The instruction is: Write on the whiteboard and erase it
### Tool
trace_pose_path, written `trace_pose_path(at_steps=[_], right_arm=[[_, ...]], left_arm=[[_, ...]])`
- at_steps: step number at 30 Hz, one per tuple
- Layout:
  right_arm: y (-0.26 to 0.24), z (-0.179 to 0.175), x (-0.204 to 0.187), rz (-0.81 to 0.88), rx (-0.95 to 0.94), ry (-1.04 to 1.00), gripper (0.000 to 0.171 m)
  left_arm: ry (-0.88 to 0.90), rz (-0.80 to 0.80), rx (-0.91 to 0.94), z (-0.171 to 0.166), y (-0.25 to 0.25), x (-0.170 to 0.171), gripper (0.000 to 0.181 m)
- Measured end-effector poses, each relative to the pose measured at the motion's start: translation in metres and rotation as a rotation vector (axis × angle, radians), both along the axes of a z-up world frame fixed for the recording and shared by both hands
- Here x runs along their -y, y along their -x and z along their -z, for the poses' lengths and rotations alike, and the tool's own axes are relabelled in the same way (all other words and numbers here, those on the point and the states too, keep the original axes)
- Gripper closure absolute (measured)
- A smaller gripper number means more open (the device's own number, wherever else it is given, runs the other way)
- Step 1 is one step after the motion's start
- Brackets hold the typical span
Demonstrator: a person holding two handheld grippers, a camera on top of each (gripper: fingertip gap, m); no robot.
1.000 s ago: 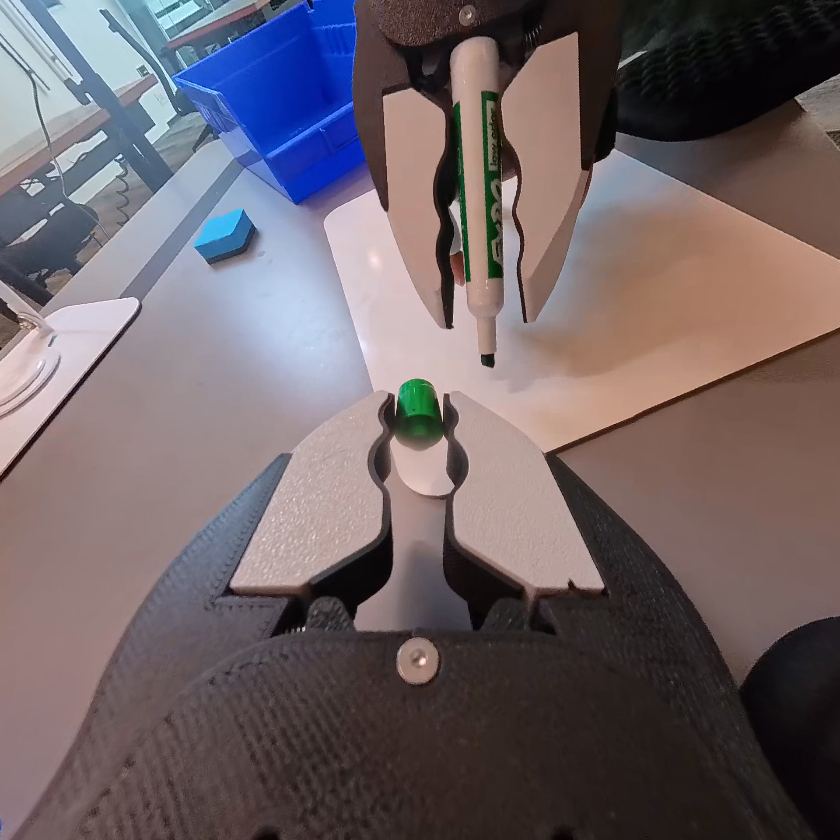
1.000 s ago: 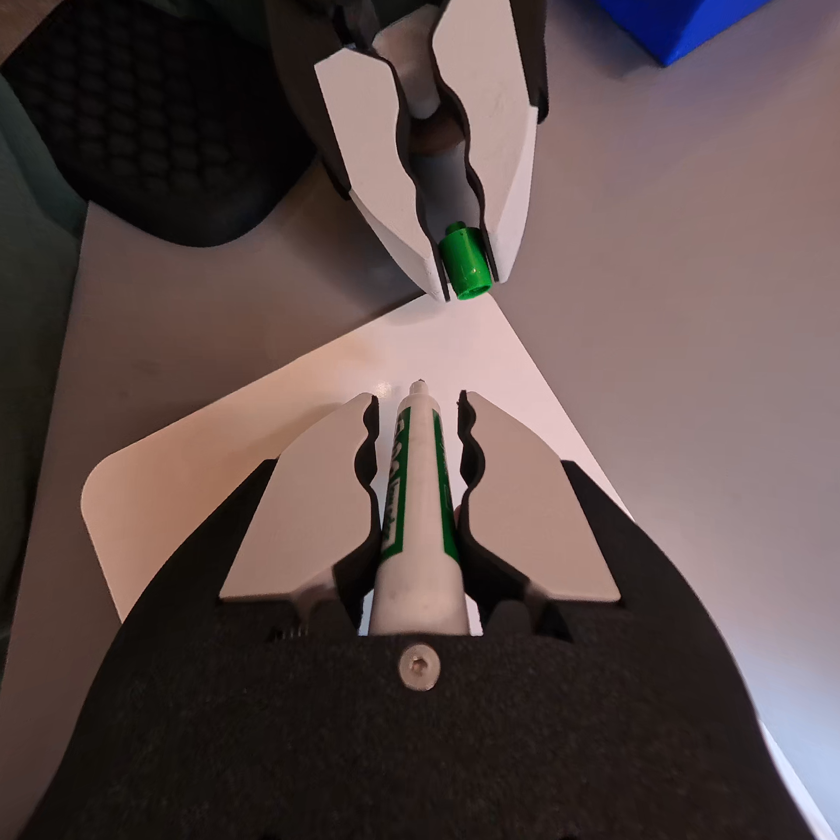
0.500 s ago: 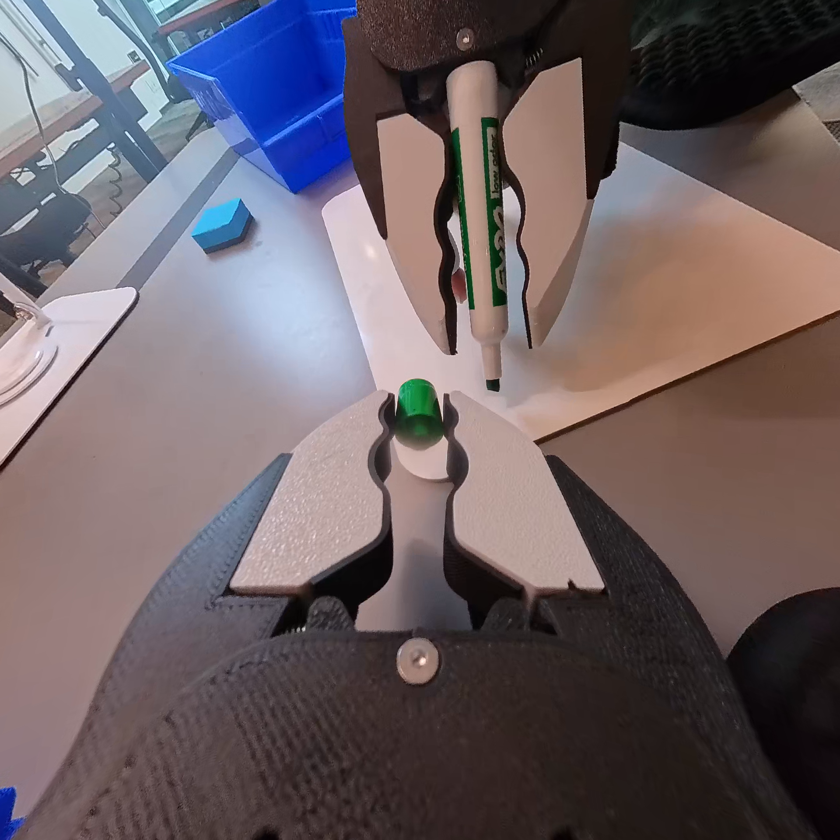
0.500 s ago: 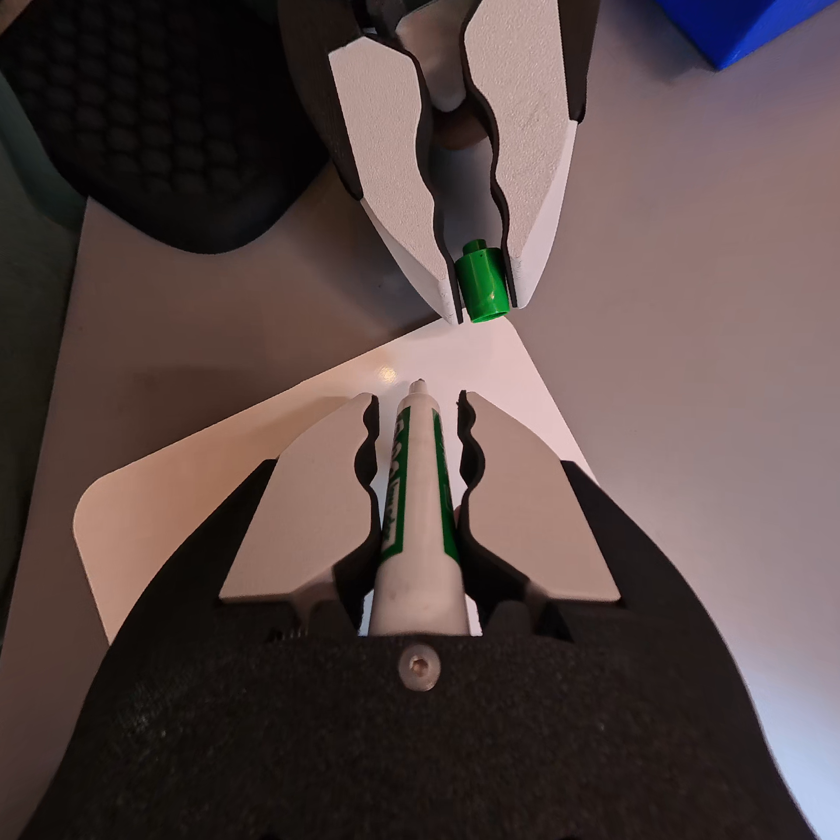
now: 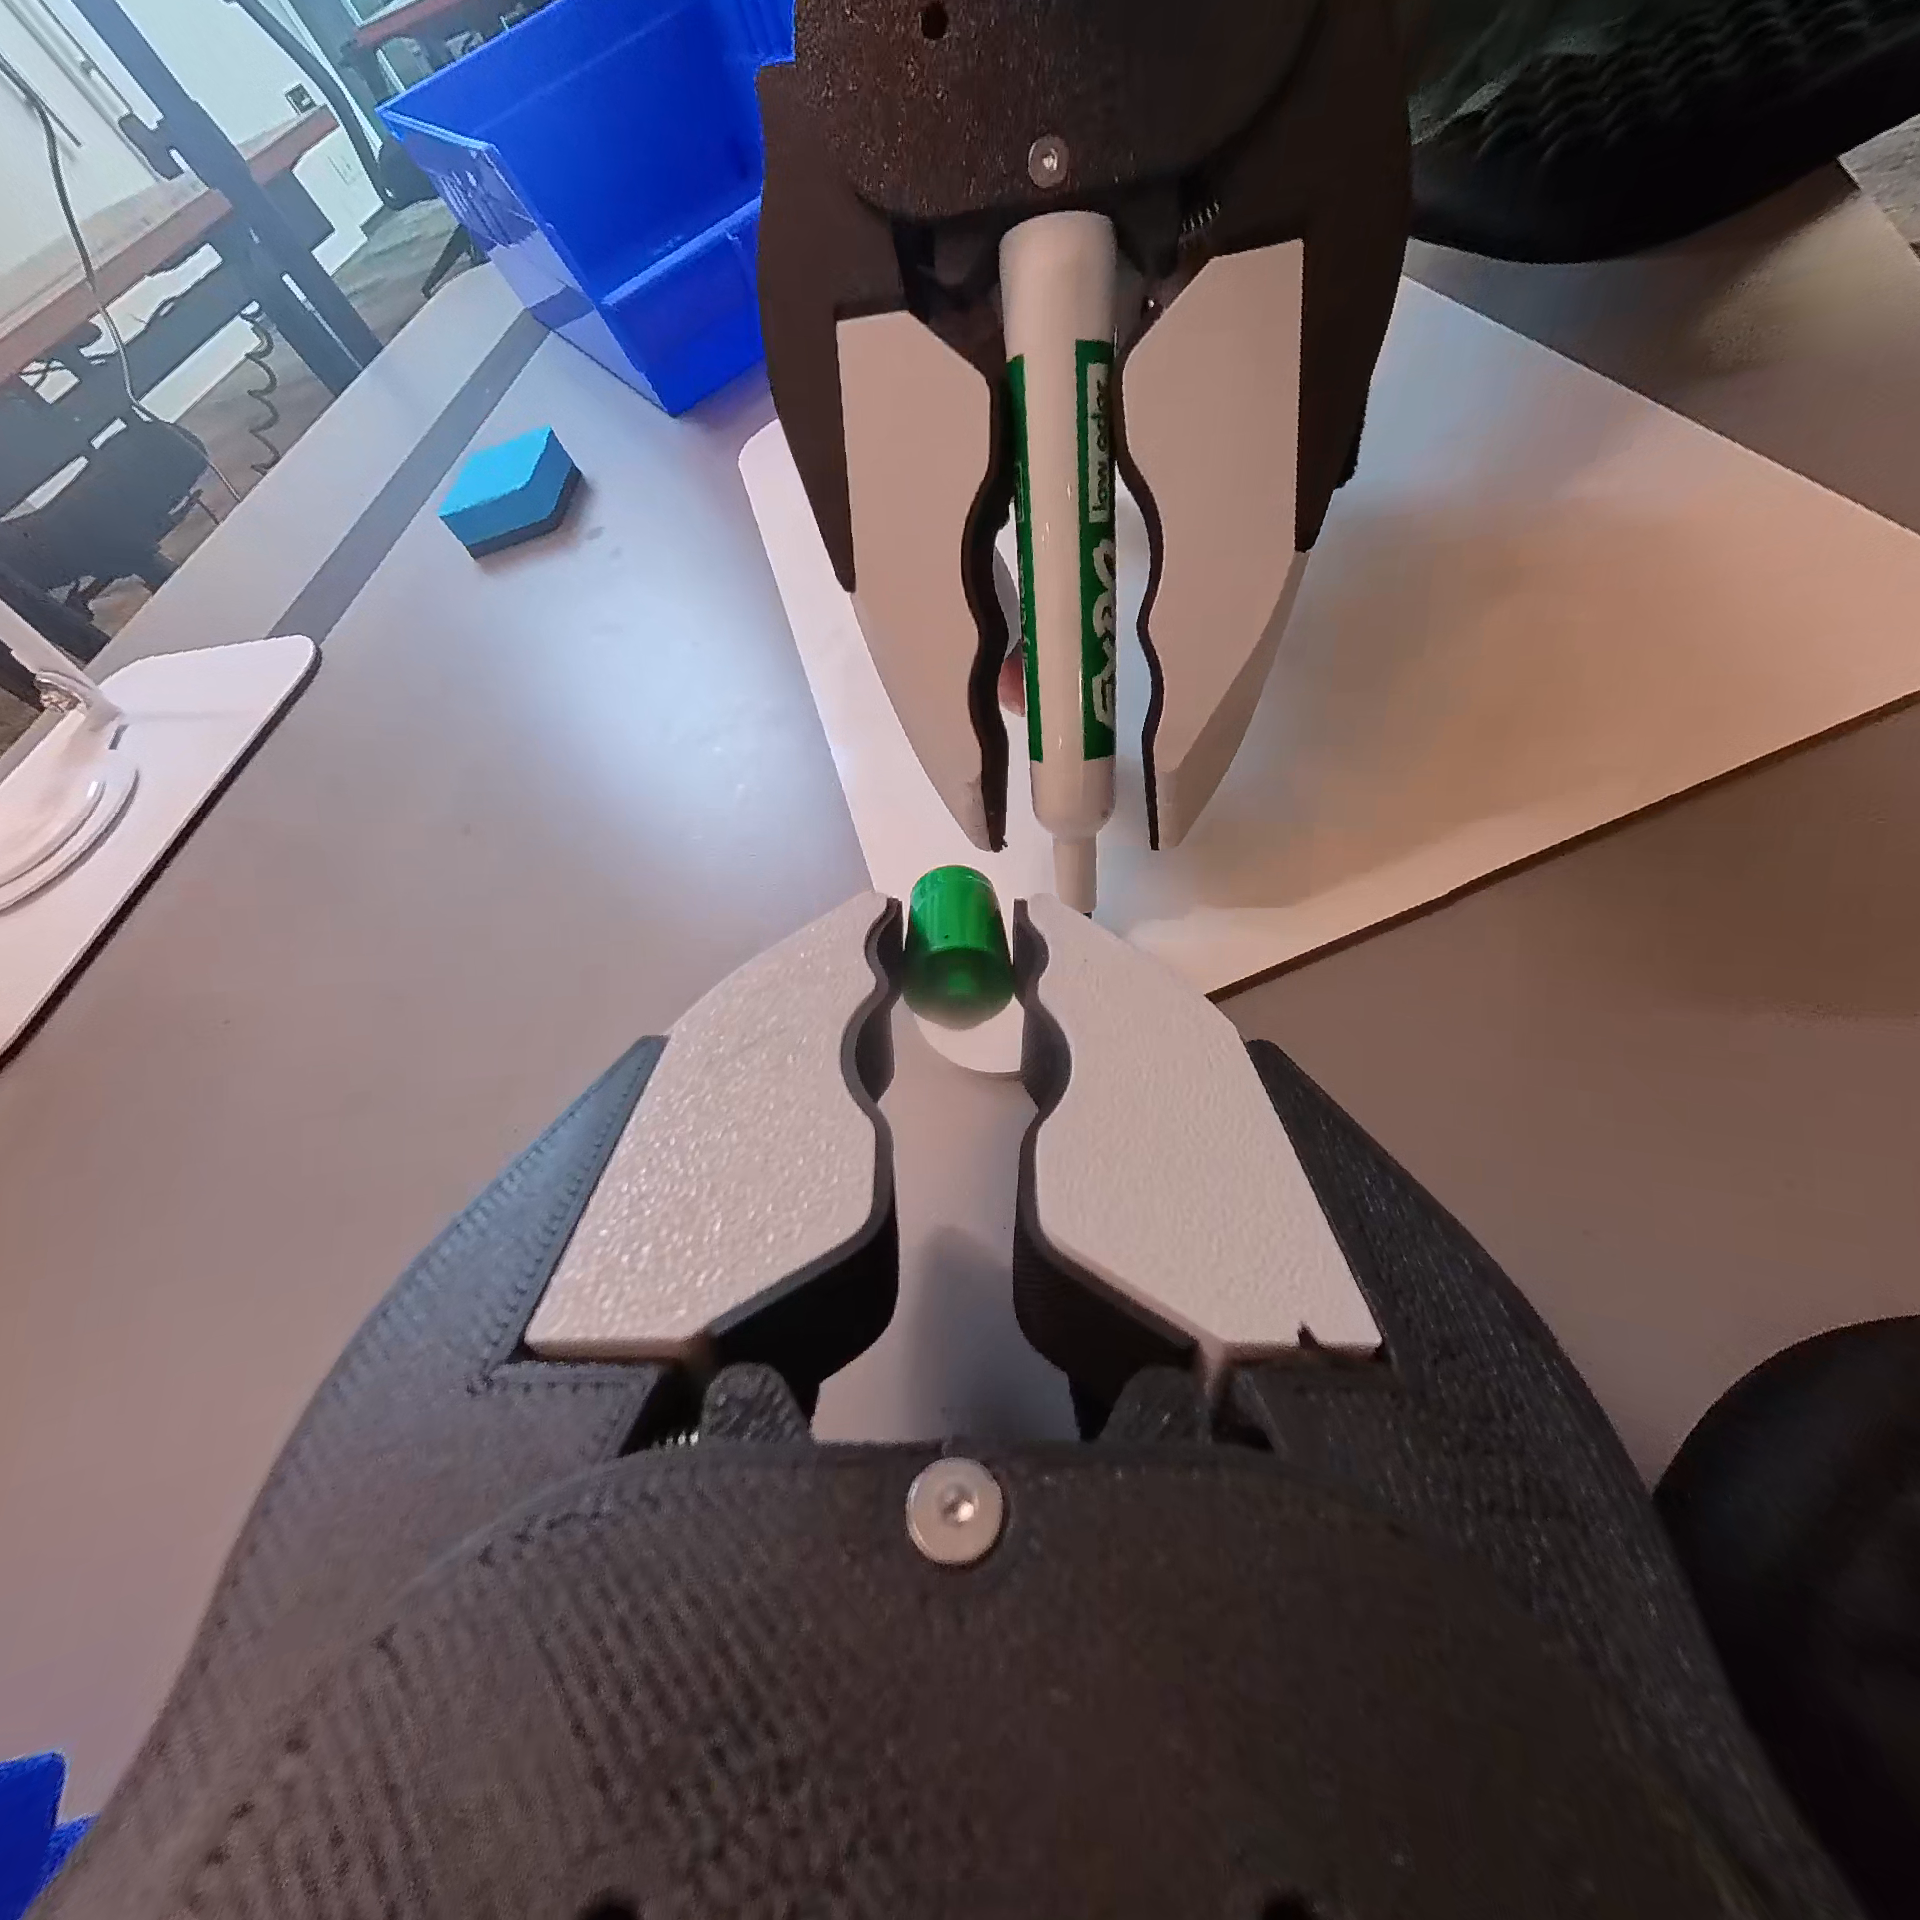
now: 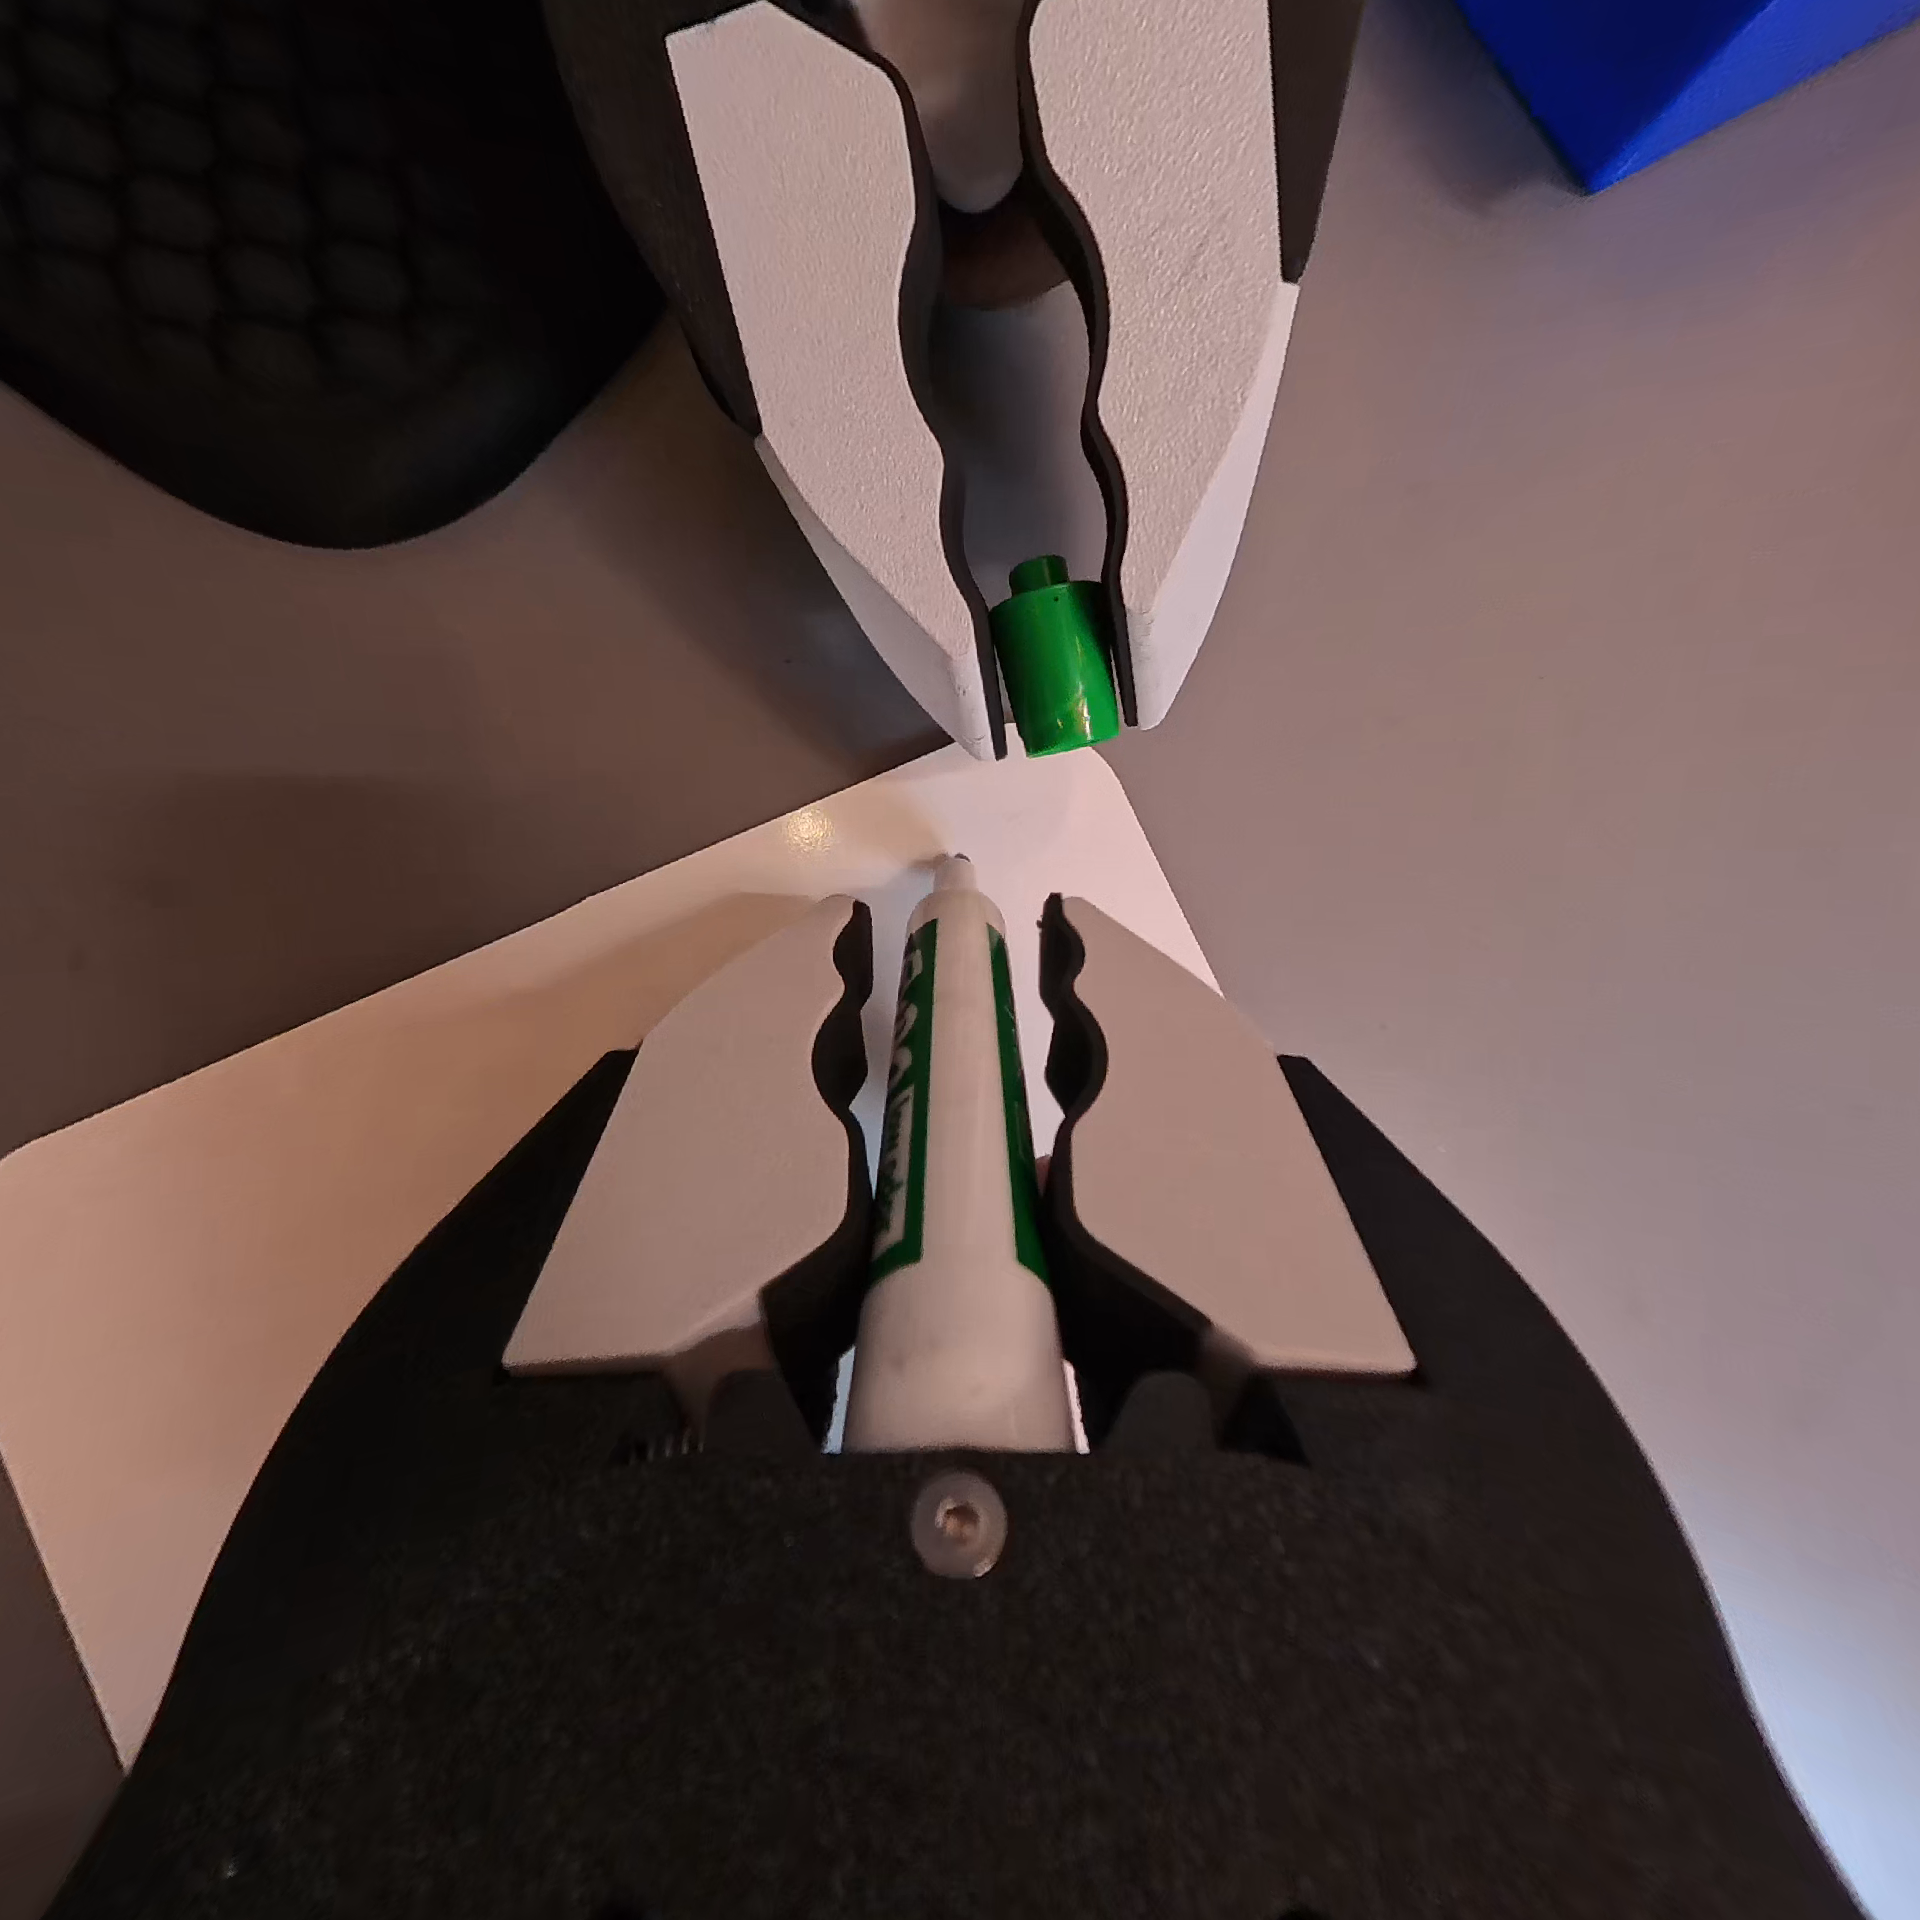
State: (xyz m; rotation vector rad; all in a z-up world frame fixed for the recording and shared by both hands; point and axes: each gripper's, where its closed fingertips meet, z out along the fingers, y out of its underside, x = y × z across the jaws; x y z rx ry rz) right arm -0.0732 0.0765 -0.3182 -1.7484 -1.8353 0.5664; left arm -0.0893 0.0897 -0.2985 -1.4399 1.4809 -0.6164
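Observation:
My left gripper (image 5: 954, 914) is shut on the green marker cap (image 5: 954, 951), held at its fingertips just above the near corner of the white whiteboard (image 5: 1507, 665). My right gripper (image 6: 951, 909) is shut on the white and green marker (image 6: 951, 1122), uncapped, tip pointing at the whiteboard (image 6: 416, 1091) corner. In the left wrist view the right gripper (image 5: 1075, 831) comes down from above with the marker (image 5: 1065, 592); its tip is beside the cap, just right of it. In the right wrist view the left gripper (image 6: 1060, 732) faces me with the cap (image 6: 1055, 675).
A blue eraser (image 5: 509, 494) lies on the grey table (image 5: 468, 831) at the left. A blue bin (image 5: 623, 197) stands behind it, also showing in the right wrist view (image 6: 1683, 73). A white stand base (image 5: 135, 727) sits at the far left. A black mesh chair (image 6: 260, 260) is near. Only a small space, under 4 cm, lies between the two pairs of fingers. Between my right fingertips and the blue eraser (image 5: 509, 494) there is roughly 30 cm.
The two grippers have come closer together. The marker tip has dropped from well above the cap to right beside it, over the whiteboard corner.

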Motion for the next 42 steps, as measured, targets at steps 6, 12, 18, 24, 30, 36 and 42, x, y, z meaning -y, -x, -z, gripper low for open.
trace_pose_path(at_steps=[6, 12, 18, 24, 30, 36, 42], right_arm=[[-0.001, 0.001, 0.002, -0.019, 0.034, -0.016, 0.139], [-0.005, 0.001, 0.012, -0.038, 0.050, -0.004, 0.139], [-0.019, 0.001, 0.035, -0.051, 0.079, 0.023, 0.140], [-0.042, 0.001, 0.058, -0.045, 0.121, 0.051, 0.139], [-0.061, 0.001, 0.052, -0.008, 0.155, 0.039, 0.139], [-0.060, 0.001, 0.030, 0.008, 0.158, 0.005, 0.139], [-0.052, 0.000, 0.009, 0.001, 0.154, -0.022, 0.139]], left_arm=[[0.004, -0.002, -0.005, 0.001, 0.000, 0.000, 0.161], [0.007, 0.002, -0.013, 0.002, 0.000, 0.000, 0.161], [0.011, 0.003, -0.017, 0.003, 0.000, 0.000, 0.161], [0.021, 0.004, -0.018, 0.004, 0.000, 0.000, 0.161], [0.025, -0.001, -0.018, 0.005, 0.001, 0.000, 0.161], [0.027, 0.000, -0.018, 0.005, 0.001, 0.000, 0.161], [0.029, 0.001, -0.019, 0.005, 0.001, 0.000, 0.161]])
